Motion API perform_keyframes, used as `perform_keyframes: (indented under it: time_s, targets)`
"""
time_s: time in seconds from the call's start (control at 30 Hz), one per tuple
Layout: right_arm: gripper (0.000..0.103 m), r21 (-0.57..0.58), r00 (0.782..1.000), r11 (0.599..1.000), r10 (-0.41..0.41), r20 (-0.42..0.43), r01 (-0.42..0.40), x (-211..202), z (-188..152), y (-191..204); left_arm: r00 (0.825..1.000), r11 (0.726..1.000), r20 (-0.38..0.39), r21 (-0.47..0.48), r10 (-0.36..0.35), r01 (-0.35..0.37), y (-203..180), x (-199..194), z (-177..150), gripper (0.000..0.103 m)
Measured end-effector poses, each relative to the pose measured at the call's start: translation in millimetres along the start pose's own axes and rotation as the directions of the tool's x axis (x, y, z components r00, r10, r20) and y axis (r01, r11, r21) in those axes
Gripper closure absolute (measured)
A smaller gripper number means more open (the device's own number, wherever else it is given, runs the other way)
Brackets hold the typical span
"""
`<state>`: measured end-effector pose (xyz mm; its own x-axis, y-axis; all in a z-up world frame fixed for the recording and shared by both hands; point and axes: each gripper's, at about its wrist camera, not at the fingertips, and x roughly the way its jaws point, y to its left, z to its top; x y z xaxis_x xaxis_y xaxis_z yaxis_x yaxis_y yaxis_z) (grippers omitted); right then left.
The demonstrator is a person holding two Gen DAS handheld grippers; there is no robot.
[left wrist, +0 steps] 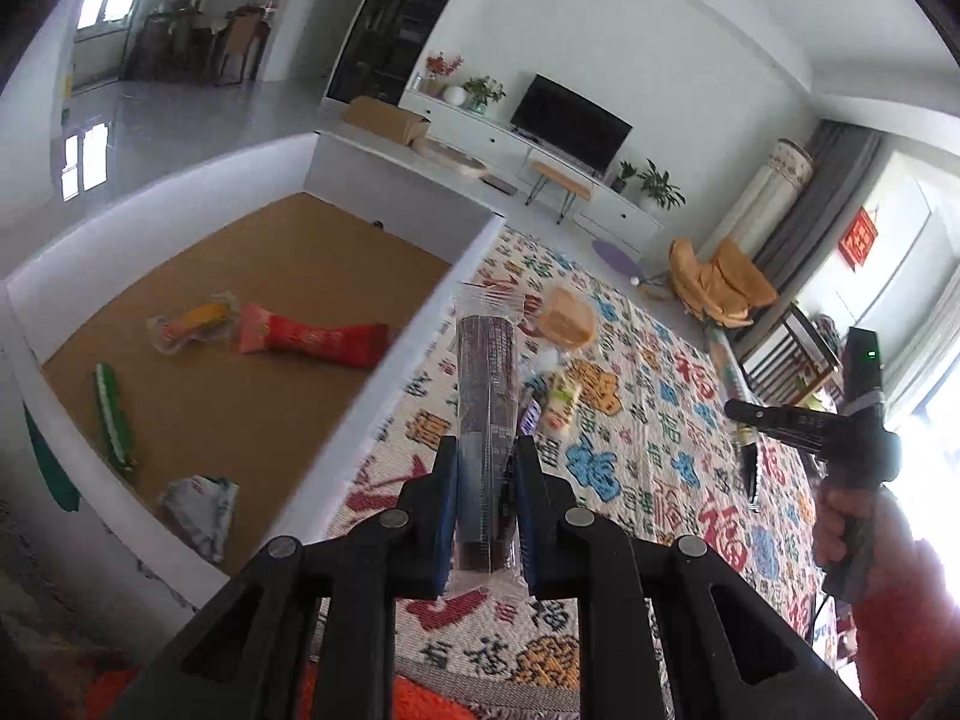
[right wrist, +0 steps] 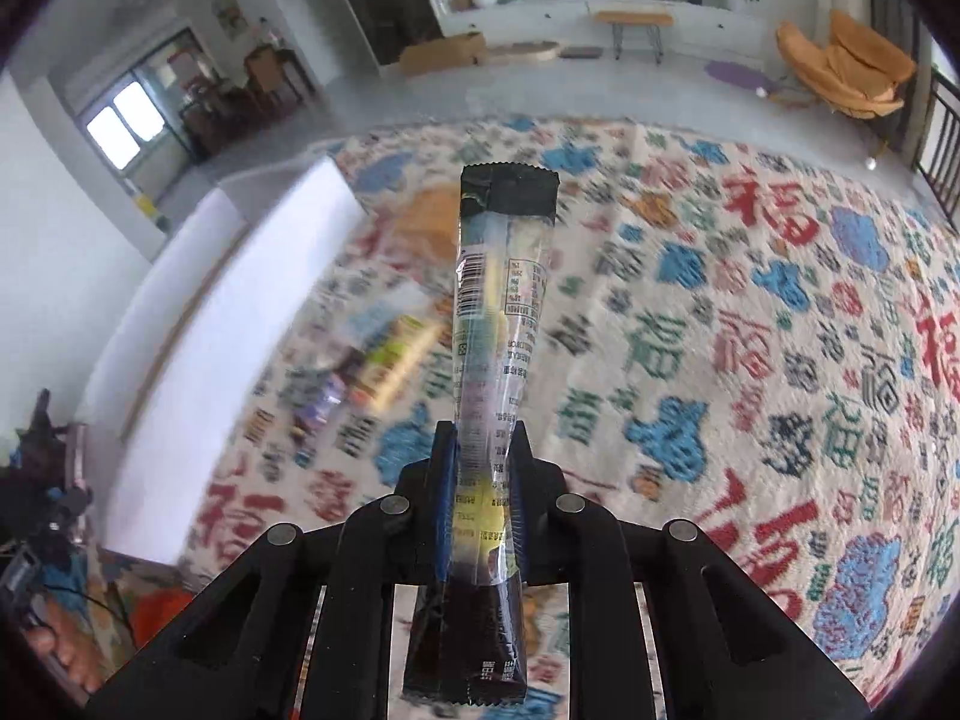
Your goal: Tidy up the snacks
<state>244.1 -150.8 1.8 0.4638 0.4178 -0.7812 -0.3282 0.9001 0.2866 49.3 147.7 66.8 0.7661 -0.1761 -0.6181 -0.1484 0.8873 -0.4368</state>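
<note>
While each pair of tongs is clamped on a long snack, the white box [left wrist: 384, 372] is seen left of the left tongs [left wrist: 486, 468], its dark snack stick [left wrist: 486, 396] pointing forward, whereas the right tongs [right wrist: 483, 456], with the black-ended sachet [right wrist: 498, 312], are farther off.

Snack packets inside the white box [left wrist: 384, 180]: four, on its brown floor. One orange packet [left wrist: 192, 324], one red packet [left wrist: 312, 339], one green packet [left wrist: 114, 420], one pale crumpled packet [left wrist: 201, 510] near the box's near corner.
Snack packets held off the rug: two. One dark brown stick packet [left wrist: 486, 420] in the left gripper [left wrist: 486, 468], one black-ended clear stick packet [right wrist: 501, 312] in the right gripper [right wrist: 483, 456].
Loose snacks on the patterned rug [left wrist: 660, 420]: a small pile [left wrist: 555, 372] beside the box's long wall; one bread-coloured item [left wrist: 567, 318] is distinct, the rest too blurred to count.
Grippers: two.
Boxes: one.
</note>
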Motion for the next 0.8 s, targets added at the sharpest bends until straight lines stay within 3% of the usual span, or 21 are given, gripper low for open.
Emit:
perform_keyframes:
  time_s: [0.1,0.23,0.4,0.43,0.5,0.53,0.57,0.6,0.67,0.77,0.8]
  targets:
    - [0.087,-0.051,0.993,0.993,0.111,0.029,-0.110,-8.8,25.6,60.2,0.998,0.996,0.015,-0.061,0.060,-0.059,34.7,-4.8,20.1,0.086]
    - [0.087,-0.107,0.966,0.961,0.259,0.021,-0.255,2.0,52.8,150.7,0.985,0.979,0.012,-0.115,0.169,-0.167,78.8,-1.6,39.5,0.086]
    - [0.086,-0.190,0.939,0.921,0.342,-0.018,-0.339,46.8,57.6,253.1,0.963,0.956,0.006,-0.119,0.269,-0.266,109.5,10.6,46.4,0.086]
    - [0.084,-0.204,0.937,0.916,0.348,-0.026,-0.346,59.5,54.9,268.4,0.959,0.952,0.010,-0.122,0.282,-0.279,112.6,13.2,46.2,0.083]
    - [0.074,-0.223,0.934,0.908,0.355,-0.039,-0.354,81.5,45.5,293.2,0.953,0.945,-0.009,-0.125,0.303,-0.302,113.6,18.2,42.5,0.053]
    - [0.053,-0.233,0.937,0.909,0.346,-0.041,-0.346,89.2,39.0,300.0,0.947,0.939,-0.014,-0.125,0.320,-0.319,114.0,18.6,40.9,0.025]
    - [0.043,-0.235,0.939,0.910,0.342,-0.041,-0.342,92.4,32.1,300.9,0.942,0.935,0.010,-0.120,0.337,-0.333,113.2,15.0,37.6,0.015]
    - [0.035,-0.235,0.938,0.910,0.344,-0.032,-0.341,93.7,26.3,299.4,0.937,0.934,0.043,-0.109,0.347,-0.341,110.6,10.6,33.7,0.015]
    - [0.036,-0.257,0.941,0.908,0.339,-0.006,-0.330,89.1,12.1,289.8,0.933,0.933,0.056,-0.093,0.355,-0.349,107.2,6.3,27.3,0.014]
    - [0.034,-0.314,0.964,0.920,0.261,0.047,-0.234,80.7,-5.6,256.2,0.949,0.948,0.070,-0.110,0.308,-0.300,96.4,-2.4,15.9,0.014]
    - [0.029,-0.324,0.972,0.927,0.223,0.072,-0.189,77.1,-9.7,239.2,0.954,0.954,0.078,-0.109,0.288,-0.279,88.5,-5.2,12.2,0.014]
